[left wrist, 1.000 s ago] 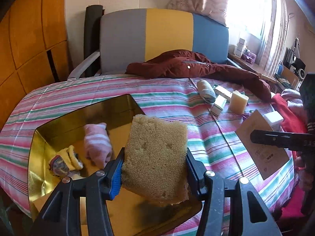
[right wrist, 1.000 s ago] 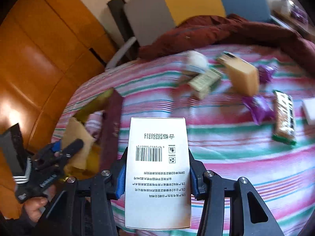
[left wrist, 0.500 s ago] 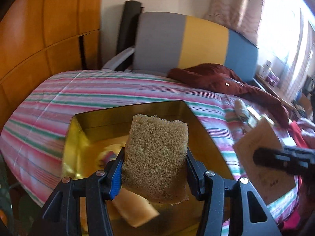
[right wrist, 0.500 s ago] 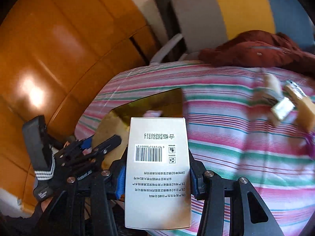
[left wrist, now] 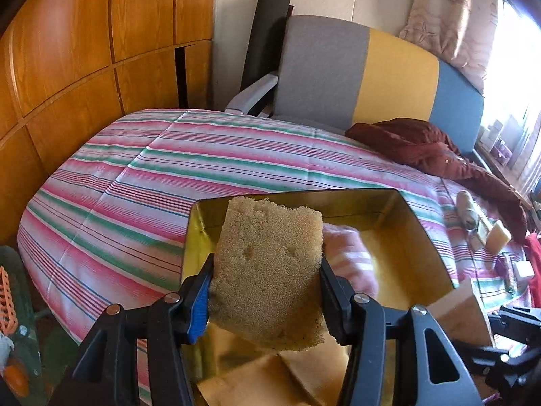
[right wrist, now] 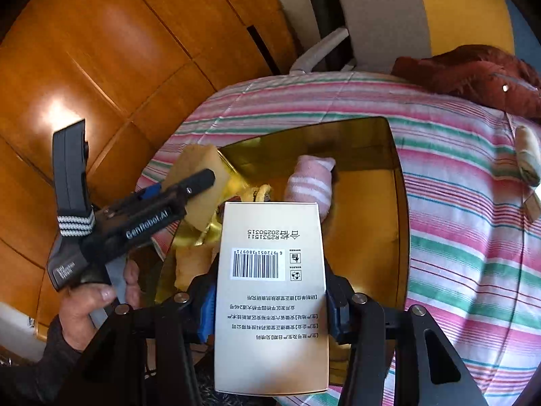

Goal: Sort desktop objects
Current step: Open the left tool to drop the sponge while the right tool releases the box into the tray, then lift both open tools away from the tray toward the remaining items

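Note:
My left gripper (left wrist: 265, 299) is shut on a tan sponge (left wrist: 267, 270) and holds it above the near left part of a gold tin box (left wrist: 426, 233). From the right wrist view the left gripper (right wrist: 189, 186) with the sponge (right wrist: 199, 165) hangs over the box's left rim. My right gripper (right wrist: 270, 308) is shut on a white carton with a barcode (right wrist: 270, 291), held above the box (right wrist: 400, 203). Inside the box lie a pink striped sock (right wrist: 311, 182), a small yellow item and a yellow sponge piece (left wrist: 257, 382).
The box sits on a striped bedspread (left wrist: 152, 182). A dark red jacket (left wrist: 432, 149) lies at the far right. Several small packets and a rolled sock (left wrist: 487, 230) lie right of the box. A wooden wardrobe (right wrist: 101, 50) stands to the left, a chair (left wrist: 355, 77) behind.
Both grippers have swung left over the gold box with their loads still held. The box now fills more of both views, and the loose items have slid to the right edge.

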